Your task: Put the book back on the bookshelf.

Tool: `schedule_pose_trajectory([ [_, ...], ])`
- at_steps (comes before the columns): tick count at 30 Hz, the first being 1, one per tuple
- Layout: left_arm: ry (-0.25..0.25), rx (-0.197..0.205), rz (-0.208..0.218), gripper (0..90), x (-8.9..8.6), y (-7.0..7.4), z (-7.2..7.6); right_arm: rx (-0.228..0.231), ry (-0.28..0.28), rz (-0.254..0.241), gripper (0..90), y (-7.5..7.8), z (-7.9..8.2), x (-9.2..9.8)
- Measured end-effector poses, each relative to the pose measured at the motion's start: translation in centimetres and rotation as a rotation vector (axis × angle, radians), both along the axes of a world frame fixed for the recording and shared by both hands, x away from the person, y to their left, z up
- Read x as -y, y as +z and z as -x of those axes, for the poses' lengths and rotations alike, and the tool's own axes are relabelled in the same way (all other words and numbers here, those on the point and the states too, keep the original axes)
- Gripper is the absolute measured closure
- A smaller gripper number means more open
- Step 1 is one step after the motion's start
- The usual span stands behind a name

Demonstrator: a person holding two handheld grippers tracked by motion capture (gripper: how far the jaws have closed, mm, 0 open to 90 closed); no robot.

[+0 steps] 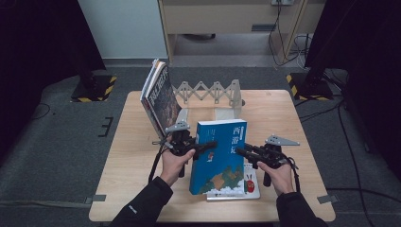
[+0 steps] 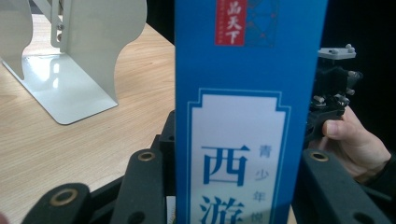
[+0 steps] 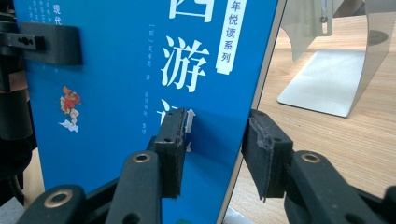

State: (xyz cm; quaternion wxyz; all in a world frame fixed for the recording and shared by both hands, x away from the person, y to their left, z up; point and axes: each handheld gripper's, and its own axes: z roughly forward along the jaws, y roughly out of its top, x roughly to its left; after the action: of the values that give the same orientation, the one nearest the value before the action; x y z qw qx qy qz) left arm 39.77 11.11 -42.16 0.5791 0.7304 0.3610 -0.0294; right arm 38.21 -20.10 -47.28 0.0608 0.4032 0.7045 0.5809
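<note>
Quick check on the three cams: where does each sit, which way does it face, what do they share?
High view: above the person's side, facing forward and down on the table; both forearms and hands show.
Left gripper view: rides the left gripper, looks along its jaws at the blue book; the other hand shows behind.
Right gripper view: rides the right gripper, jaws astride the book's edge.
Shared: blue book, white bookend.

High view down over the table (image 1: 142, 142); both gripper views close on the shared blue book (image 1: 220, 156).
</note>
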Motion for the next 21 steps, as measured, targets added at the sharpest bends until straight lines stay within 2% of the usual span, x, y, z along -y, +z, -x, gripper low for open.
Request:
schedule_pose_trajectory([
  [10,-0.011,-0.009,0.008,51.7,0.5,-0.4,-0.4,0.002,0.007,0.007,61.4,0.0,0.0,0.0],
  [21,-0.007,0.036,-0.034,53.1,1.2,-0.3,-0.1,0.025,0.036,0.007,61.7,0.3,0.3,-0.5],
])
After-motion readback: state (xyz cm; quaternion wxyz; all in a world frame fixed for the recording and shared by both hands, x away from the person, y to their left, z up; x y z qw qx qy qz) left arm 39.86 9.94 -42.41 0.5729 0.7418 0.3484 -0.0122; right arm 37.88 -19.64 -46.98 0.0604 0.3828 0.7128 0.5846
